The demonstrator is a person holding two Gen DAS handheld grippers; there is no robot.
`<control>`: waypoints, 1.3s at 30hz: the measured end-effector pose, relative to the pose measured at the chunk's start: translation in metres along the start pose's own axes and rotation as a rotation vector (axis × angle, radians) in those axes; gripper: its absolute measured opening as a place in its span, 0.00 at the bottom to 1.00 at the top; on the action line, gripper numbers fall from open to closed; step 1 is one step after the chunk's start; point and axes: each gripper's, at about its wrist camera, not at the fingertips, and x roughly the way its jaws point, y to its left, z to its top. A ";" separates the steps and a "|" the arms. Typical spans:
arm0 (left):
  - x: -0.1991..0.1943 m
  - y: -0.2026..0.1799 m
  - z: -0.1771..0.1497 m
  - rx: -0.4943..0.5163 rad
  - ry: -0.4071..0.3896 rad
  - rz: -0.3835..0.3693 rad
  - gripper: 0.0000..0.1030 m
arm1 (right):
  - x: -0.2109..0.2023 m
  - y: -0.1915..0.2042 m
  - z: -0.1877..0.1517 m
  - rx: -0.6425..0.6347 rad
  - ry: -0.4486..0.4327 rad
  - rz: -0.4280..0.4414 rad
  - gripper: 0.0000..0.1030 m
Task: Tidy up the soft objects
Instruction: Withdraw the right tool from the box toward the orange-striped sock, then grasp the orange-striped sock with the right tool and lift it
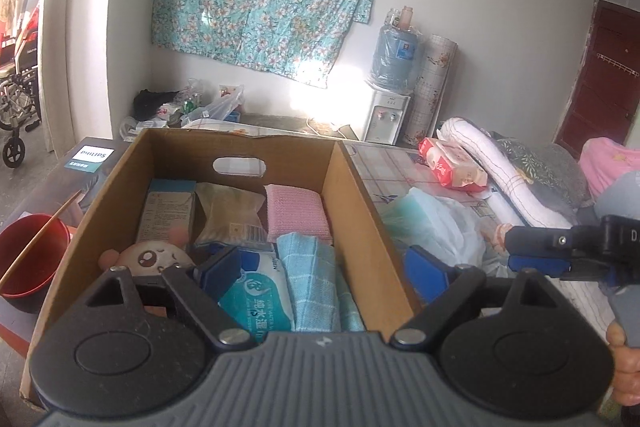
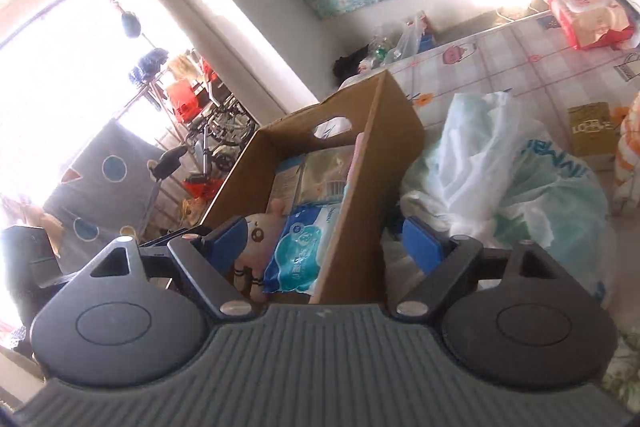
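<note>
Cardboard box (image 1: 352, 195) on table (image 1: 384, 167), well filled: carton (image 1: 168, 207) and beige packet (image 1: 228, 211) along far wall, pink sponge (image 1: 296, 215) beside them against right wall; nearer, blue cloth (image 1: 308, 275) folded by right wall, wipes pack (image 1: 256, 291) left of it, plush toy (image 1: 148, 257) at left. All six inside, none lying across rim. Judged mostly done: bulk of soft items already packed. Outstanding, outside box to its right: crumpled plastic bag (image 1: 436, 223) touching box's right wall, rolled white bedding (image 1: 488, 163) farther back, red tissue pack (image 1: 448, 163) leaning against bedding near table's far edge. Whether these belong to the task, unclear; tissue pack the likeliest remaining candidate. Small brown box (image 2: 592, 131) visible beyond bag in right wrist view, likely not soft. Red bowl (image 1: 32, 255) with stick left of box, not part of job. Left gripper (image 1: 324, 267) wide apart, empty, straddling box's right wall: left finger over wipes pack, right finger outside over bag. Right gripper (image 2: 326, 241) likewise wide apart, nothing held, straddling same wall from near end. Seen from left wrist view, right gripper (image 1: 532, 255) over bag area, hand (image 1: 628, 367) at frame edge. Judged between placements: no item in transit, next pick not yet begun.
</note>
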 end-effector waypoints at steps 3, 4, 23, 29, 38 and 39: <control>0.012 -0.024 0.003 0.035 0.011 -0.032 0.88 | -0.025 -0.021 0.006 0.031 -0.054 -0.039 0.83; 0.015 -0.031 0.004 0.045 0.014 -0.042 0.88 | -0.031 -0.027 0.008 0.045 -0.070 -0.049 0.83; 0.133 -0.205 0.017 0.363 0.152 -0.262 0.81 | -0.065 -0.188 0.058 0.332 -0.124 -0.148 0.84; 0.193 -0.236 0.018 0.467 0.276 -0.285 0.61 | -0.027 -0.232 0.080 0.374 -0.031 -0.230 0.80; 0.267 -0.258 0.000 0.494 0.480 -0.277 0.50 | 0.037 -0.282 0.091 0.424 0.094 -0.294 0.63; 0.273 -0.259 -0.001 0.488 0.500 -0.276 0.50 | 0.042 -0.286 0.091 0.432 0.105 -0.295 0.61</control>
